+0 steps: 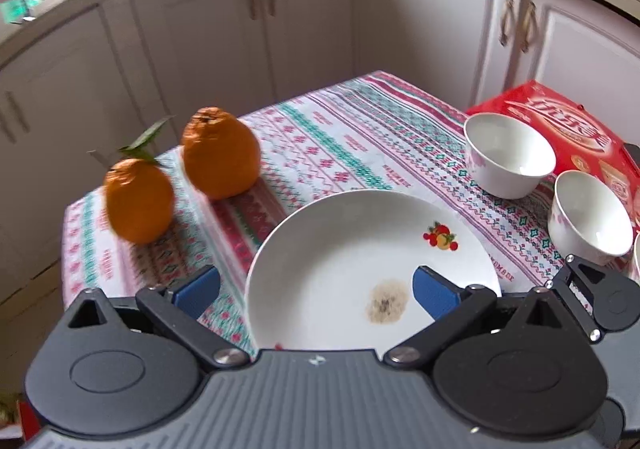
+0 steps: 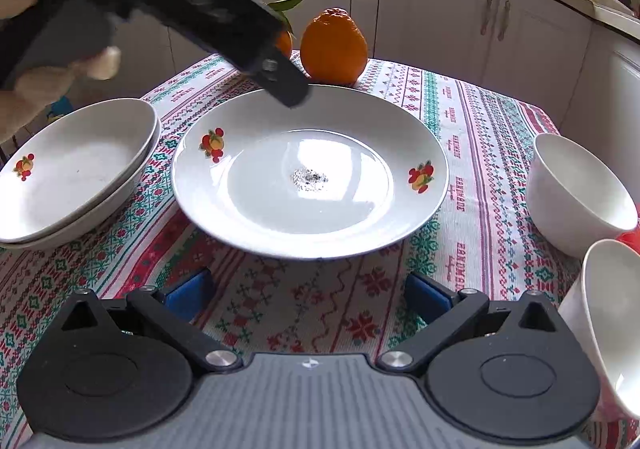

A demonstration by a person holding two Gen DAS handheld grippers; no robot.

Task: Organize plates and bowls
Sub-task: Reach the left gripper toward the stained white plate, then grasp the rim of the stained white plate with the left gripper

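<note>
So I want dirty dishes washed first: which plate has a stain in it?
The single plate in the table's middle, with a greyish-brown speck patch at its centre. The two stacked plates to its left show no such patch.

The surface [image 2: 492, 153] had a patterned cloth; ahead of the right tongs [image 2: 308, 295] sat a plate [image 2: 308, 173], stacked plates [image 2: 76, 173] left, bowls [image 2: 576, 193] right, oranges [image 2: 334, 47] beyond.
</note>
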